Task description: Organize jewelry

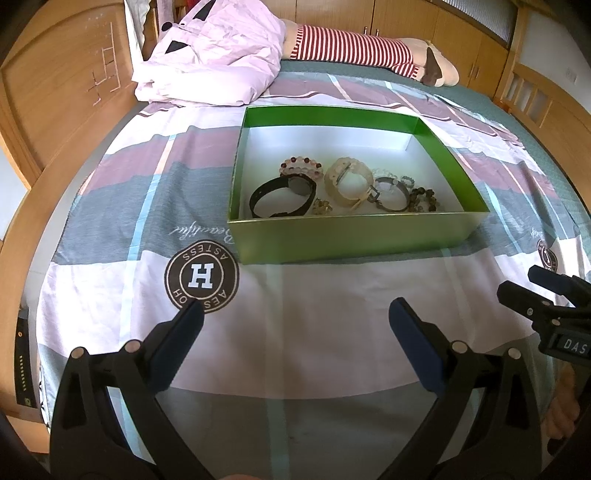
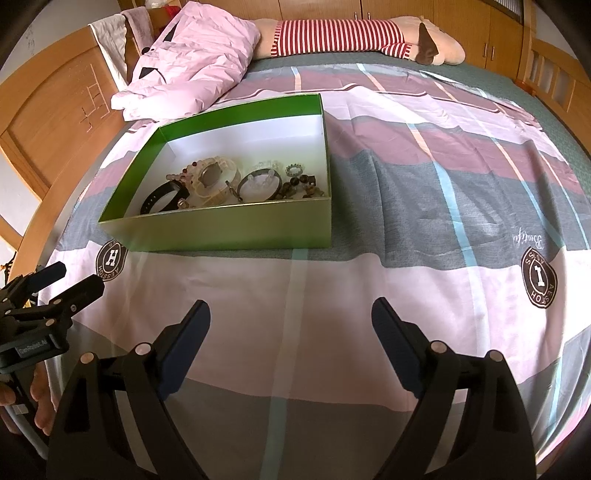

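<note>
Left wrist: left gripper (image 1: 295,317) hanging wide open, empty; green box (image 1: 351,236) lying ahead on bedspread (image 1: 314,314), jewelry (image 1: 343,186) inside; "H" badge (image 1: 201,276) showing; right wrist: right gripper (image 2: 290,317) gaping, empty; "1" badge (image 2: 540,277) appearing.

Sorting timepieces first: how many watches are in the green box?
3: black watch at left, pale translucent watch in the middle, metal-band watch right of it. Beaded pieces may hide more.

I see a bed (image 1: 314,332) covered by a patchwork sheet (image 2: 406,177) in pink, grey and white blocks. Directly on it rest an open green box (image 1: 351,236), a crumpled pink quilt (image 1: 214,62) and a striped plush toy (image 2: 351,35) near the far edge.
</note>
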